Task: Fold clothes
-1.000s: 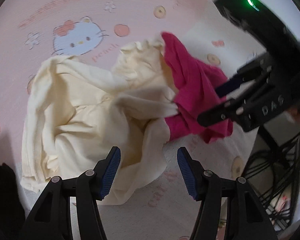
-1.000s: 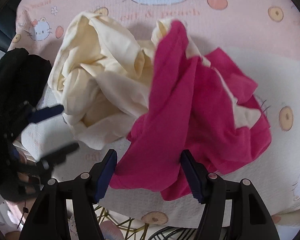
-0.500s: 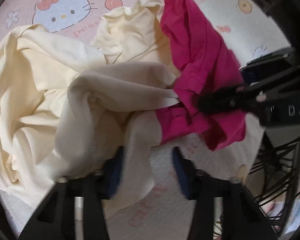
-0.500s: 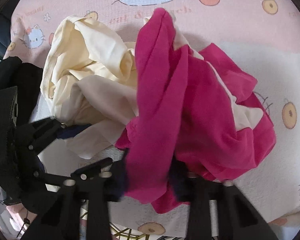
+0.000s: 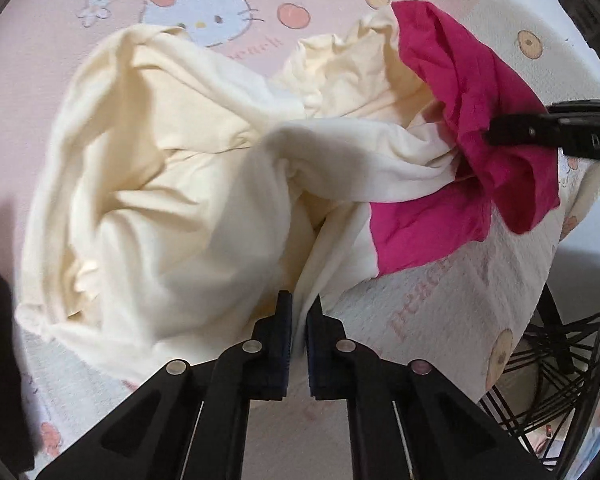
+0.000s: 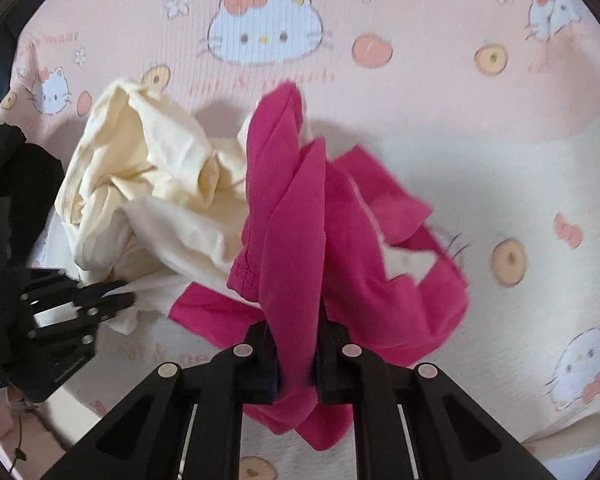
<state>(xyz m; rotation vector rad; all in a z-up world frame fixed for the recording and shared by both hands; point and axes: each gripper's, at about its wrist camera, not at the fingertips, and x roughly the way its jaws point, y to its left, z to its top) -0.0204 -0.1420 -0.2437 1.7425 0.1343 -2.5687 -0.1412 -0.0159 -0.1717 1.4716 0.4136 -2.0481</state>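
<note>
Right hand-held gripper [image 6: 296,364] clamps pink garment [image 6: 296,216] ridge running away; left [image 5: 298,340] pinches cream cloth [image 5: 172,184]

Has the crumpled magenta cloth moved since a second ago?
Yes. Its peak has risen toward the large cat-face print as the right gripper, whose jaws have just been closing, clamps it.
</note>
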